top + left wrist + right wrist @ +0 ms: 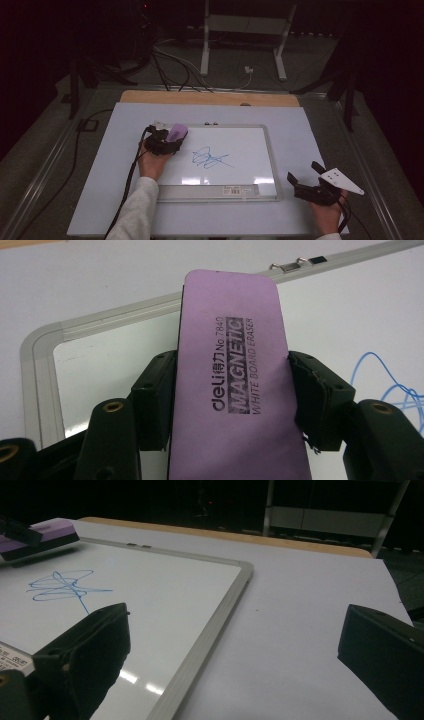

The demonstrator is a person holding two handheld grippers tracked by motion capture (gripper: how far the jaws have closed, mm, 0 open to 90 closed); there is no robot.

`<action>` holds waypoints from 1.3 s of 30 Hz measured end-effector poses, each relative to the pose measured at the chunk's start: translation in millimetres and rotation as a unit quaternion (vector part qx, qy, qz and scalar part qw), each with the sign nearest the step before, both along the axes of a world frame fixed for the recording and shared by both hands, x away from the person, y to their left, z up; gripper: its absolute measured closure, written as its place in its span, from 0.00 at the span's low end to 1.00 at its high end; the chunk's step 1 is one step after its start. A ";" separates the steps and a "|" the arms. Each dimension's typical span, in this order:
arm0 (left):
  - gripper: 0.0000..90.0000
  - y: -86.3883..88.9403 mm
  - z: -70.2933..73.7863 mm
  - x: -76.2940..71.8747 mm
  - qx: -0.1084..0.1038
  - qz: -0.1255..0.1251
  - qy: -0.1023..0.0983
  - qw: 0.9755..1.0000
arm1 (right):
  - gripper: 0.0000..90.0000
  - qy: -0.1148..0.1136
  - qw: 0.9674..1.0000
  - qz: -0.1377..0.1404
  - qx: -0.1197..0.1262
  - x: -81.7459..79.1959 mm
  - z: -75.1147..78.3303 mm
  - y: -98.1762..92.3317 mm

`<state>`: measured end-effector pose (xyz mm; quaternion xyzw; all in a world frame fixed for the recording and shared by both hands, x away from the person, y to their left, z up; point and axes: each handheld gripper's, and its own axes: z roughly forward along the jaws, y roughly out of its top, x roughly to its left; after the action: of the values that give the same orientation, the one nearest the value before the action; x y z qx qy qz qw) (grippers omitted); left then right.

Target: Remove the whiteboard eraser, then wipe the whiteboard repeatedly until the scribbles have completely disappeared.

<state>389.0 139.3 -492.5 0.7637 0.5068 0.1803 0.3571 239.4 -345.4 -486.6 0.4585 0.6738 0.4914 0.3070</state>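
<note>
A whiteboard (250, 142) with a grey frame lies on the pale table sheet, a blue scribble (210, 158) drawn at its middle. My left gripper (167, 141) is shut on a purple magnetic eraser (177, 132) over the board's upper left corner (37, 340). In the left gripper view the eraser (232, 385) sits between both jaws, label up, with the scribble (385, 385) to its right. My right gripper (306, 172) rests open off the board's lower right corner, nothing between its jaws. In the right gripper view the scribble (62, 587) and eraser (40, 537) lie at far left.
The board's right frame edge (215, 625) runs diagonally between my right jaws. A wooden strip (210, 98) borders the table's far side. Cables (170, 70) and metal stand legs (205, 50) are on the floor beyond. A barcode sticker (232, 190) marks the board's near edge.
</note>
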 end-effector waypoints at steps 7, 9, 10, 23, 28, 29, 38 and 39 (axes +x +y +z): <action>0.46 -5.1 2.7 -4.6 0.001 -0.012 -0.002 1.000 | 0.01 0.000 1.000 0.000 -0.003 0.2 -0.1 0.9; 0.46 -7.3 2.5 -6.0 0.004 -0.017 -0.002 1.000 | 0.01 0.000 1.000 0.000 -0.003 0.1 -0.1 1.0; 0.46 -8.7 2.5 -6.7 0.005 -0.018 -0.001 1.000 | 0.01 0.001 1.000 0.000 -0.003 0.1 -0.3 1.0; 0.46 -23.2 -3.0 -12.2 0.012 -0.035 0.002 0.999 | 0.01 0.000 1.000 0.000 0.000 -0.6 0.0 -0.4; 0.46 -27.4 -7.7 -13.3 0.017 -0.041 0.007 0.999 | 0.01 0.000 1.000 0.001 0.000 -0.3 0.0 -0.3; 0.46 -28.2 -8.7 -13.6 0.017 -0.042 0.008 0.999 | 0.01 0.001 1.000 0.001 0.000 -0.2 -0.1 0.0; 0.46 -35.1 -14.7 -16.1 0.020 -0.051 0.013 0.998 | 0.01 0.000 1.000 0.001 0.000 -0.3 -0.1 0.1; 0.46 -35.5 -14.7 -16.4 0.020 -0.051 0.014 0.998 | 0.01 0.001 1.000 0.001 0.000 -0.3 -0.1 0.3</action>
<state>372.5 103.8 -507.3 0.7979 0.4683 0.1612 0.3435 239.1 -345.1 -486.7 0.4583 0.6746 0.4911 0.3061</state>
